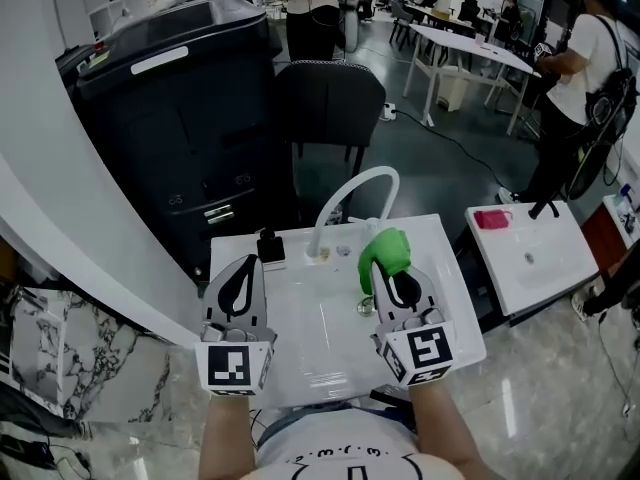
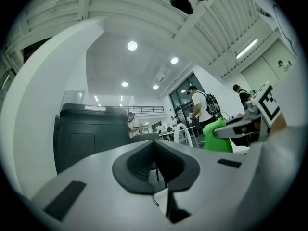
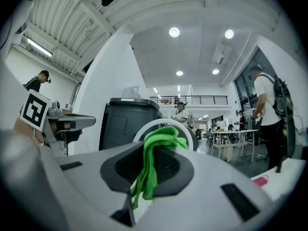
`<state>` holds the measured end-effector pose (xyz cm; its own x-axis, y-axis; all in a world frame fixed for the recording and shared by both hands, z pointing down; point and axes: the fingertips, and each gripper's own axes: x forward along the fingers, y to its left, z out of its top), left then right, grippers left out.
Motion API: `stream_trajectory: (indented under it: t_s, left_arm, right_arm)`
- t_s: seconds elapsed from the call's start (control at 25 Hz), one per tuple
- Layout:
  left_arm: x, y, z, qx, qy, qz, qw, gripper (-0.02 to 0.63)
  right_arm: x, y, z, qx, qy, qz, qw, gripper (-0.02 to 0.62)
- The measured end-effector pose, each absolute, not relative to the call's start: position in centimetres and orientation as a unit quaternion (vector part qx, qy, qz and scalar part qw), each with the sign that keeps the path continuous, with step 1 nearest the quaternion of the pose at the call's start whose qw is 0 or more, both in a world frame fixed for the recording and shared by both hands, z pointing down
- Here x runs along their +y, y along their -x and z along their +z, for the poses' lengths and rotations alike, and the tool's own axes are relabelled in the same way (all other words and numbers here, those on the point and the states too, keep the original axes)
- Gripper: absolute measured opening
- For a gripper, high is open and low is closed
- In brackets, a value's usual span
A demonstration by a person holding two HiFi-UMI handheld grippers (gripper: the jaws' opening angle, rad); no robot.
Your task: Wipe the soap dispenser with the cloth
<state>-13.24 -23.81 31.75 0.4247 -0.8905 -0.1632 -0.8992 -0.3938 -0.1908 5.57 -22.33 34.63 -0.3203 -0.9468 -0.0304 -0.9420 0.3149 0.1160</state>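
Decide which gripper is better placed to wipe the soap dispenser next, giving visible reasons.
Right. The right gripper is shut on the green cloth, the wiping tool. The left gripper sits nearer the black soap dispenser but is shut and empty, so it likely suits steadying only.

Soap dispenser (image 1: 271,247) left of faucet (image 1: 352,186)
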Motion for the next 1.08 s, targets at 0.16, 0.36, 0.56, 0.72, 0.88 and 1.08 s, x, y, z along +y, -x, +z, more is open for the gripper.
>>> stream_trajectory:
  t_s: [0.16, 0.36, 0.56, 0.72, 0.88, 1.08]
  left_arm:
    - [-23.6, 13.4, 31.5, 0.537, 0.832, 0.015, 0.139, 0.014]
    - [-23.5, 15.6, 31.2, 0.555, 0.821, 0.015, 0.135, 0.014]
    - [-23.4, 18.4, 31.1, 0.581, 0.803, 0.012, 0.131, 0.014]
    - [-23.4, 19.2, 31.3, 0.589, 0.798, 0.009, 0.129, 0.013]
    - [-23.6, 19.1, 31.6, 0.586, 0.8, 0.009, 0.125, 0.014]
    - [-24.1, 18.7, 31.4, 0.587, 0.801, 0.012, 0.121, 0.014]
  right_arm:
    - [-22.2, -6.1, 34.0, -0.802, -0.593, -0.068, 0.022, 0.046]
    - [-22.0, -6.2, 33.6, -0.803, -0.59, -0.082, 0.031, 0.046]
    - [-22.1, -6.6, 33.6, -0.801, -0.587, -0.101, 0.054, 0.046]
    - [-22.0, -7.6, 33.7, -0.796, -0.594, -0.101, 0.056, 0.046]
    - [-22.0, -8.3, 33.7, -0.791, -0.6, -0.1, 0.059, 0.046]
    - [-22.1, -8.6, 33.7, -0.79, -0.602, -0.101, 0.062, 0.046]
